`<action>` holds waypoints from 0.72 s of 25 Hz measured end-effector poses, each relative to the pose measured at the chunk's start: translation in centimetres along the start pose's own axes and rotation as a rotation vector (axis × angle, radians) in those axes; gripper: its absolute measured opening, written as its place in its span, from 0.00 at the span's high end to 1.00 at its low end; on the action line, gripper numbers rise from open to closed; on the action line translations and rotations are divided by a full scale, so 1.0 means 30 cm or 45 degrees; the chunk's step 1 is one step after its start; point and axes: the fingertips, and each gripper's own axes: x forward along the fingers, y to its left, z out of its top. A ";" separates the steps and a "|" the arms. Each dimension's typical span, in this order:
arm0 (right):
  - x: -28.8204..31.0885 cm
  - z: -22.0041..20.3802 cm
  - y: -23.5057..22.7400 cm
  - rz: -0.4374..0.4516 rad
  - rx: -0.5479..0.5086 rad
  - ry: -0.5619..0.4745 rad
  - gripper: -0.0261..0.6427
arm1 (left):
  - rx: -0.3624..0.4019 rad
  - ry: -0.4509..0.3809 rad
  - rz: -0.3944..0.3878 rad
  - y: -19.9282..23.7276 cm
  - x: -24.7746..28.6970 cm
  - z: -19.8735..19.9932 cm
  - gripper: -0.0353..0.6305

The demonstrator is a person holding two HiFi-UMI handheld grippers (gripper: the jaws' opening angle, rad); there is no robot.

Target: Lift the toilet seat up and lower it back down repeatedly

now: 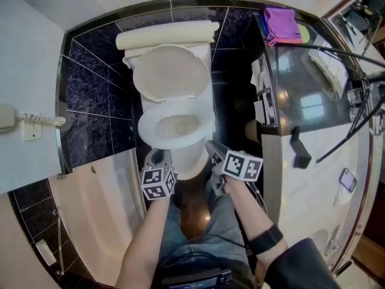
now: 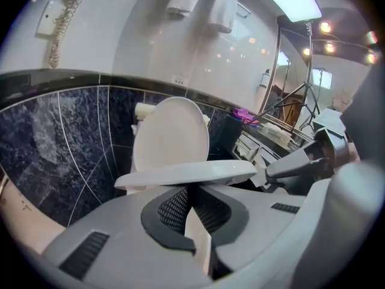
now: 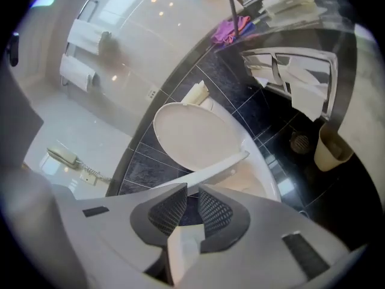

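Dark tiled floor [image 3: 343,191] carries the toilet [image 1: 201,131] and a bin [image 3: 331,150].

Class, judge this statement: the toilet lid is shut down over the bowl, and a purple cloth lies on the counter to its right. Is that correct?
No. The lid stands raised, leaning back toward the tank, as the head view shows; the purple cloth does lie on the counter to its right.

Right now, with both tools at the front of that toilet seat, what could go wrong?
The seat looks only propped on the left gripper and right gripper, not clamped, so it could slip and slam onto the bowl. Pushed too hard, it may bang the upright lid.
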 end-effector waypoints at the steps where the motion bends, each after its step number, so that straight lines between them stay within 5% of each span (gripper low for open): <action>1: -0.007 0.021 0.003 -0.011 -0.031 -0.006 0.89 | 0.017 -0.009 0.005 0.002 0.013 0.036 0.95; 9: -0.012 0.173 0.057 0.006 -0.302 -0.026 0.94 | 0.080 -0.094 0.047 0.042 0.136 0.289 0.95; 18: -0.028 0.313 0.035 0.019 -0.416 -0.056 0.94 | 0.193 -0.170 0.102 0.104 0.326 0.532 0.95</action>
